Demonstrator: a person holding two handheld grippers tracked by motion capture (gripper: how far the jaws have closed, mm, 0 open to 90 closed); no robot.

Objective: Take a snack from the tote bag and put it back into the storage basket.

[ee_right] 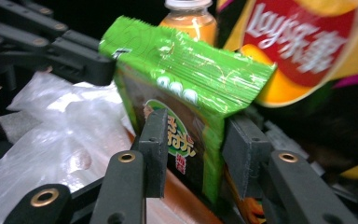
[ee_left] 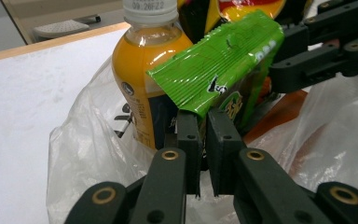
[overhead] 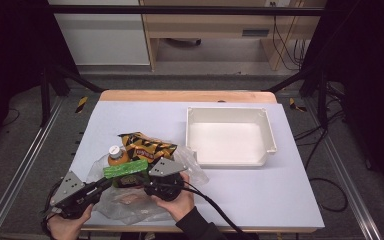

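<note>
A green snack packet [overhead: 125, 170] is seen at the lower left of the high view, lying across a clear plastic bag [overhead: 130, 202] that is spread on the pale surface [overhead: 260, 190]. The packet is held from both ends. In the left gripper view, the left gripper [ee_left: 204, 126] is shown with its jaws drawn almost together, and the crimped lower edge of the green snack packet [ee_left: 219, 70] is pinched between them. In the right gripper view, the right gripper [ee_right: 193, 140] is shown with its jaws at a middling width on either side of the packet's printed face [ee_right: 182, 93]; the left pad is laid against the packet, while contact on the other side cannot be told for certain, so whether the packet is actually gripped there cannot be told.

Just behind the packet, an orange juice bottle [ee_left: 142, 70] with a white cap is seen upright, touching the packet in the left gripper view. A yellow and red chip bag [overhead: 145, 146] is seen beyond them, towards the middle of the high view. A white tray [overhead: 270, 131] is placed in the centre right of that view, well apart from the packet.
</note>
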